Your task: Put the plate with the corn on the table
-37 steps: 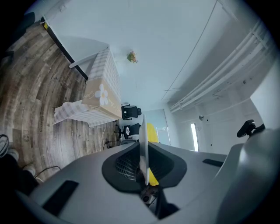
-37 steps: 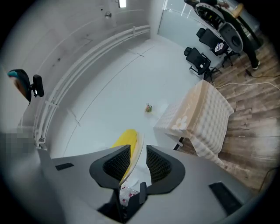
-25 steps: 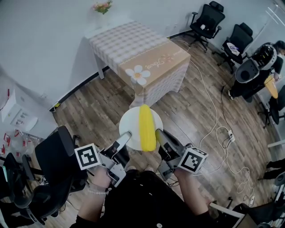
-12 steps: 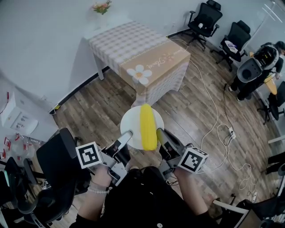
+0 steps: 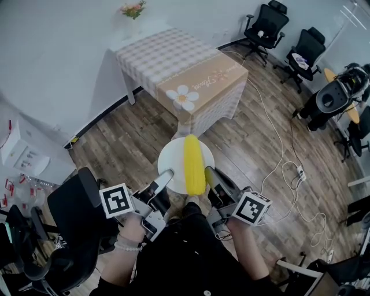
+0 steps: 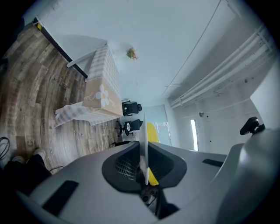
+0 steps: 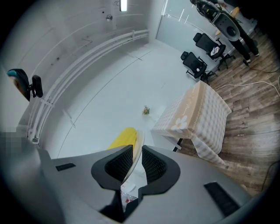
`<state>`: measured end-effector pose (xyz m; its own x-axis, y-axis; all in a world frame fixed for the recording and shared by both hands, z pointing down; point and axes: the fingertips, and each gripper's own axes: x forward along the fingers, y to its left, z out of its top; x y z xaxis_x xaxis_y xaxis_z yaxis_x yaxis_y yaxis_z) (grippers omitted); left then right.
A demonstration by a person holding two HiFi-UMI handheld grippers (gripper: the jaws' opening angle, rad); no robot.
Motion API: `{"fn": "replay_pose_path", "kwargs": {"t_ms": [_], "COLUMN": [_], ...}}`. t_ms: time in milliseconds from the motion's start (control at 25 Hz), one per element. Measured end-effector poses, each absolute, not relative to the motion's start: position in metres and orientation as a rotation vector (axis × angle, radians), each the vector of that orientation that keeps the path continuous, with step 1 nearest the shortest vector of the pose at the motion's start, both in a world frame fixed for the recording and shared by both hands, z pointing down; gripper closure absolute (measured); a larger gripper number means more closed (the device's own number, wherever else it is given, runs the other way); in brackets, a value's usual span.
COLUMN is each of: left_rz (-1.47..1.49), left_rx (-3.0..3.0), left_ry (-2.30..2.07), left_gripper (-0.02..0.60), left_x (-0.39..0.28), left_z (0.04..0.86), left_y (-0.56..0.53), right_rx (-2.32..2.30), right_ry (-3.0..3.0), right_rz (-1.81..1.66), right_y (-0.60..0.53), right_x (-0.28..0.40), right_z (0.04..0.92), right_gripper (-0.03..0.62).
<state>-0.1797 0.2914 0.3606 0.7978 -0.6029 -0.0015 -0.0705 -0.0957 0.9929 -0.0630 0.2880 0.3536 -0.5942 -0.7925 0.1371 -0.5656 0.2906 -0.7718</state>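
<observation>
A white plate (image 5: 171,162) with a yellow corn cob (image 5: 193,164) lying on it is held in the air above the wooden floor. My left gripper (image 5: 166,174) is shut on the plate's near-left rim, and my right gripper (image 5: 208,172) is shut on its near-right rim. In the left gripper view the plate's edge (image 6: 143,144) stands between the pads with the corn (image 6: 152,131) behind it. In the right gripper view the plate rim (image 7: 138,151) sits between the pads, the corn (image 7: 122,138) to its left. The table (image 5: 182,74), under a checked cloth with a flower print, stands ahead.
A small pot of flowers (image 5: 133,10) sits at the table's far corner by the wall. Black office chairs (image 5: 267,25) stand at the back right, another chair (image 5: 69,211) at my near left. White cables (image 5: 289,173) run over the floor on the right.
The view has shifted slightly; the plate with the corn stays held by both grippers, a touch closer to the table.
</observation>
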Motion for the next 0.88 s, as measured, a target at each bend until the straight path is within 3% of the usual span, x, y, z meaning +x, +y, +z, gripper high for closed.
{"fn": "replay_pose_path", "kwargs": {"t_ms": [880], "left_rz": [-0.514], "left_rx": [1.624], "left_ry": [-0.577], "left_gripper": [0.541], "left_x": [-0.156], "left_z": [0.361], "left_y": [0.2], "right_rx": [-1.151], "right_ry": [2.333], "right_rz": [-1.217], "right_y": [0.191], "right_x": [-0.044], "right_z": [0.352], "right_gripper": [0.501]}}
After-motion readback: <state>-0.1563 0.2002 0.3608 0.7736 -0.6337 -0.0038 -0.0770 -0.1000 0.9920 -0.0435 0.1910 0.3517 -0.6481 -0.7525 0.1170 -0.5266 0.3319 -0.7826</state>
